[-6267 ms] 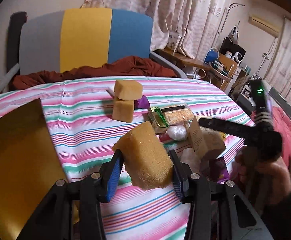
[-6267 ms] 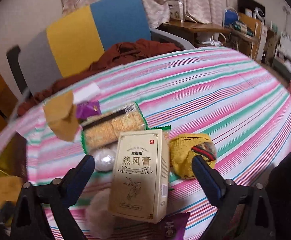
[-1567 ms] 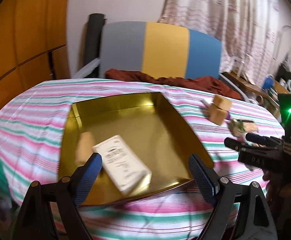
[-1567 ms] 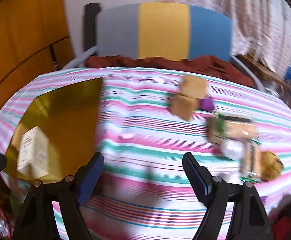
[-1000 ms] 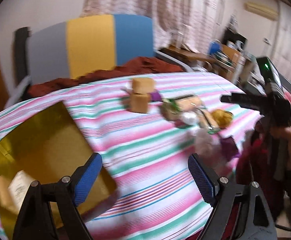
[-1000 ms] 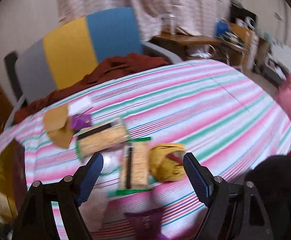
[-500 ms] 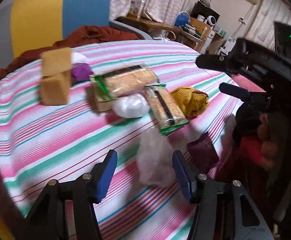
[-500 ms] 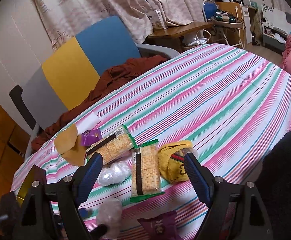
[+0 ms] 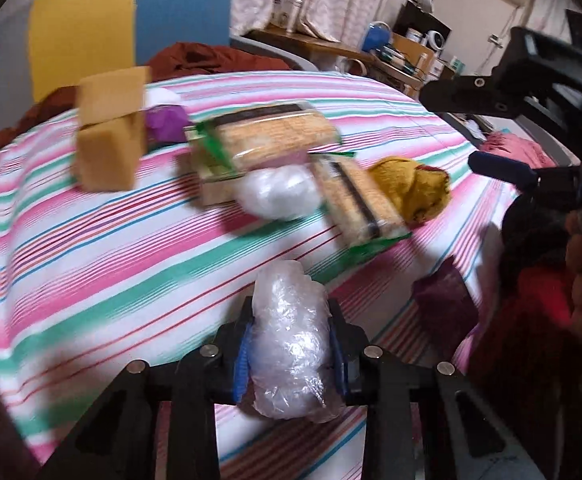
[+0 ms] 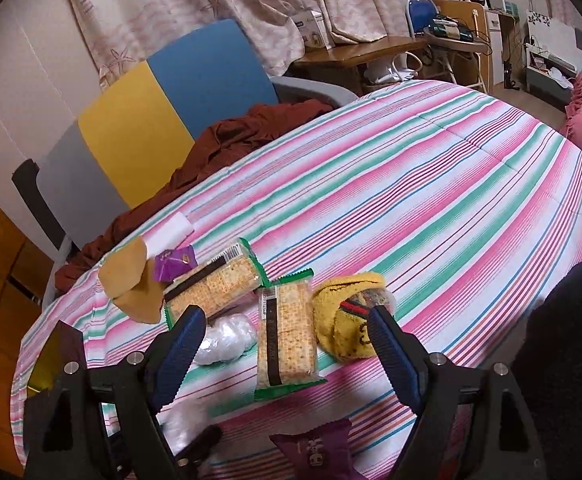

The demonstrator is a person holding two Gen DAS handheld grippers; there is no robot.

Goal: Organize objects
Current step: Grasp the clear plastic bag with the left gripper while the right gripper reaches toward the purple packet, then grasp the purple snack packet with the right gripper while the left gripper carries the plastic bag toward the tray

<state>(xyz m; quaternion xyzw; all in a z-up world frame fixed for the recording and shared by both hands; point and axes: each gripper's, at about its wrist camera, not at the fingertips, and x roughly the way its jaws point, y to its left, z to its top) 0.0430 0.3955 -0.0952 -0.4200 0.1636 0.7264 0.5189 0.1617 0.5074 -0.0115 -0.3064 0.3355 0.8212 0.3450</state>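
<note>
Left gripper (image 9: 291,344): we see it pinching a crumpled clear plastic bag (image 9: 289,344) near the bench's (image 9: 91,272) front edge.
Right gripper (image 10: 287,344): spread, empty, above a cracker pack (image 10: 287,340).
Open room: striped cloth bare on our left; motion blur there, so probably.

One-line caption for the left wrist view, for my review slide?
Left gripper shut on a crumpled clear plastic bag on the striped tablecloth; cracker packs, sponges and yellow sock beyond.
</note>
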